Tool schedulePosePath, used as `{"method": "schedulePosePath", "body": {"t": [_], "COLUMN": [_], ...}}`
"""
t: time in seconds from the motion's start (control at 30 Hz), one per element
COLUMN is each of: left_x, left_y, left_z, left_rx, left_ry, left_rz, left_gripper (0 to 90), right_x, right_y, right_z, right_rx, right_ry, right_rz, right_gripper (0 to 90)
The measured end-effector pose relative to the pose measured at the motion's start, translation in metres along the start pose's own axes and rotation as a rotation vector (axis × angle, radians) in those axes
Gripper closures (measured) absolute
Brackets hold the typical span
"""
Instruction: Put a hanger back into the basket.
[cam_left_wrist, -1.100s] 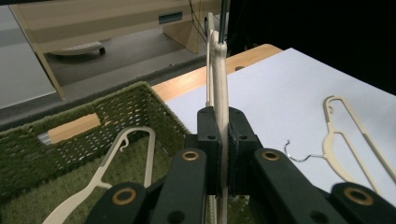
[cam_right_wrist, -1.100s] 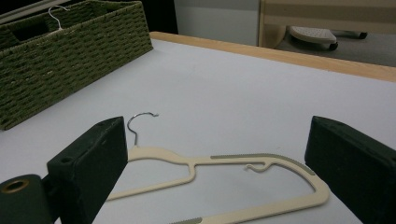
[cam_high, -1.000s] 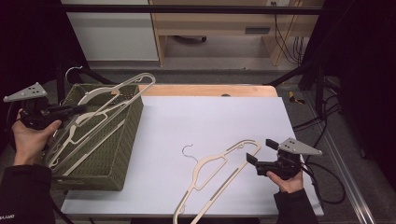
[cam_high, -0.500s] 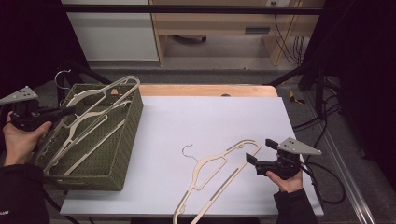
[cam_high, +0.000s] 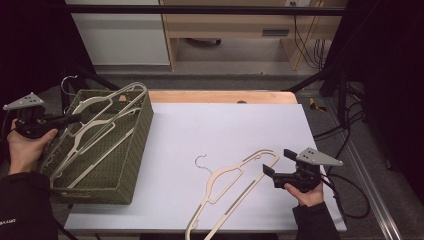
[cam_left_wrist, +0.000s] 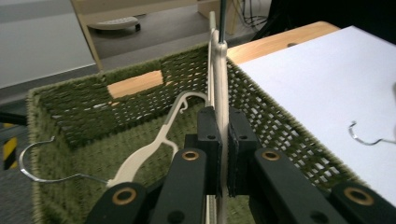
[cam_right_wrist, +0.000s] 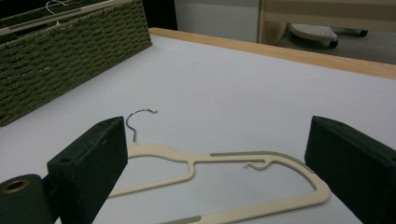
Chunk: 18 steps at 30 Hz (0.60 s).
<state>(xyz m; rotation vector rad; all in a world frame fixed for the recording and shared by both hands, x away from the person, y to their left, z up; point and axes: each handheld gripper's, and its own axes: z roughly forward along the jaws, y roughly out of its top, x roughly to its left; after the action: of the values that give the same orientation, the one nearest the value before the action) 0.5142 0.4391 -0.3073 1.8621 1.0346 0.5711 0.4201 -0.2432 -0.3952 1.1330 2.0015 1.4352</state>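
White tabletop: hanger (cam_high: 235, 192) lies diagonally at lower centre, just left of the wide-open right gripper (cam_high: 274, 171); left gripper (cam_left_wrist: 223, 140) clamps a basket (cam_high: 132, 165) hanger (cam_left_wrist: 219, 84).

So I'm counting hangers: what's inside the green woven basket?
Two cream hangers show in the basket, one clamped by the left gripper and leaning over the rim. Anything flat beneath them is hidden.

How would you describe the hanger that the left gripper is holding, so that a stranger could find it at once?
Look at the green woven basket on the left side of the white table. Several cream hangers lie in it. The held hanger is the top one, clamped at one end by the left gripper; unlike the others, it leans up over the basket's far rim.
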Motion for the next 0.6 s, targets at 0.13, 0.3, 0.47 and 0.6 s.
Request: {"method": "schedulePosePath", "body": {"t": [0.13,0.3,0.47,0.6], "left_x": [0.004,0.005,0.003,0.0], "left_y": [-0.007,-0.017,-0.027,-0.03], "left_z": [0.0,0.001,0.005,0.012], "left_rx": [0.002,0.025,0.101,0.109], "left_ry": [-0.018,-0.029,-0.015,-0.03], "left_rz": [-0.029,-0.058,-0.048,-0.059], "left_gripper": [85.8,85.9,85.9,85.8], "right_x": [0.0,0.0,0.0,0.001], "right_y": [0.0,0.0,0.0,0.0], "right_z": [0.0,0.001,0.001,0.002], "right_rx": [0.0,-0.002,0.005,0.003], "right_ry": [0.001,0.002,0.004,0.003], "right_rz": [0.0,0.003,-0.004,0.001], "right_gripper": [6.5,6.5,6.5,6.5]}}
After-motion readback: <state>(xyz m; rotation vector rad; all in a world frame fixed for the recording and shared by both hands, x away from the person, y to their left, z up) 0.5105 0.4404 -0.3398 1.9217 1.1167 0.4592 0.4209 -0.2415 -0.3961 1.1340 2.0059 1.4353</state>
